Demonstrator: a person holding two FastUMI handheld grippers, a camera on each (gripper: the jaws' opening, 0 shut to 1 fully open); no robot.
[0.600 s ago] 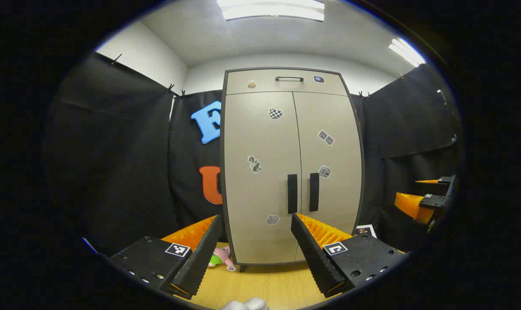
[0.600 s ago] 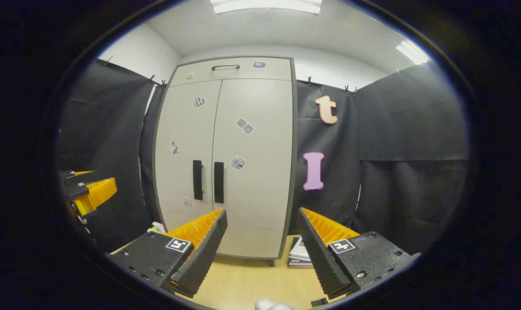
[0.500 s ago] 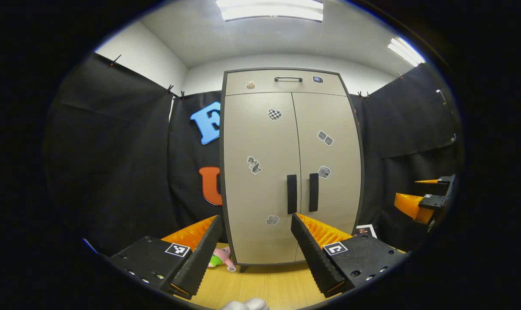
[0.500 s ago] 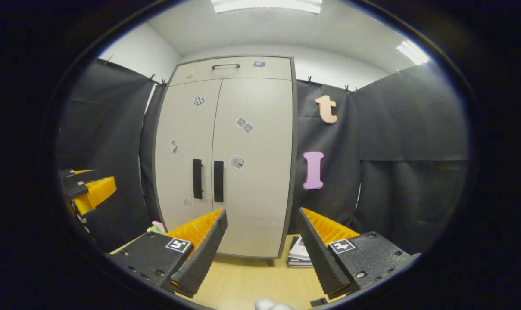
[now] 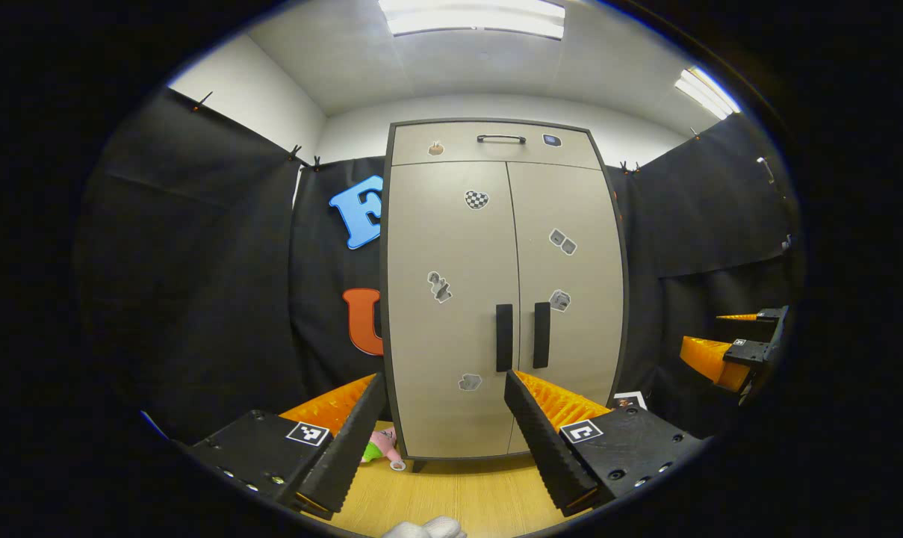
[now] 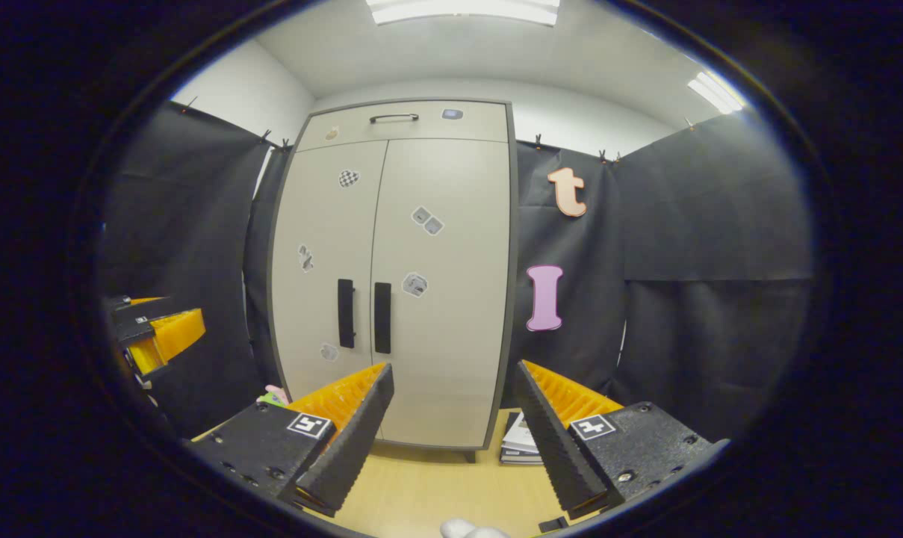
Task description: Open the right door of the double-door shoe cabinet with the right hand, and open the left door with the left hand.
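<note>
The left tongs (image 5: 444, 426) stand wide open with nothing between their black toothed fingers (image 5: 346, 448), pointing at the shoe cabinet (image 5: 503, 299) from well apart. The right tongs (image 6: 451, 426) are likewise spread wide and hold nothing, aimed a little to the right of the cabinet. Each pair carries a small square black-and-white marker tag (image 5: 307, 433) on its black body and orange backing behind the fingers. In the left gripper view the right tongs show at the far right edge; in the right gripper view the left tongs show at the far left edge.

The cabinet is beige with a dark frame and stands upright on short feet on a light wood floor (image 5: 458, 497). Both doors are closed: the left door (image 5: 451, 299) and right door (image 5: 571, 284) meet at a centre seam, with two black vertical handles, the left handle (image 5: 504, 337) and right handle (image 5: 542, 335), just beside each other on either side of it. A shallow top drawer (image 5: 496, 143) carries a black bar handle. Small stickers (image 5: 476, 199) dot the doors; no writing on them can be read.

A pink and green toy (image 5: 380, 446) lies by the cabinet's lower left corner, and a stack of booklets (image 6: 520, 441) lies at its lower right. Black cloth lines the booth, with white walls above and ceiling strip lights (image 5: 473, 16).
</note>
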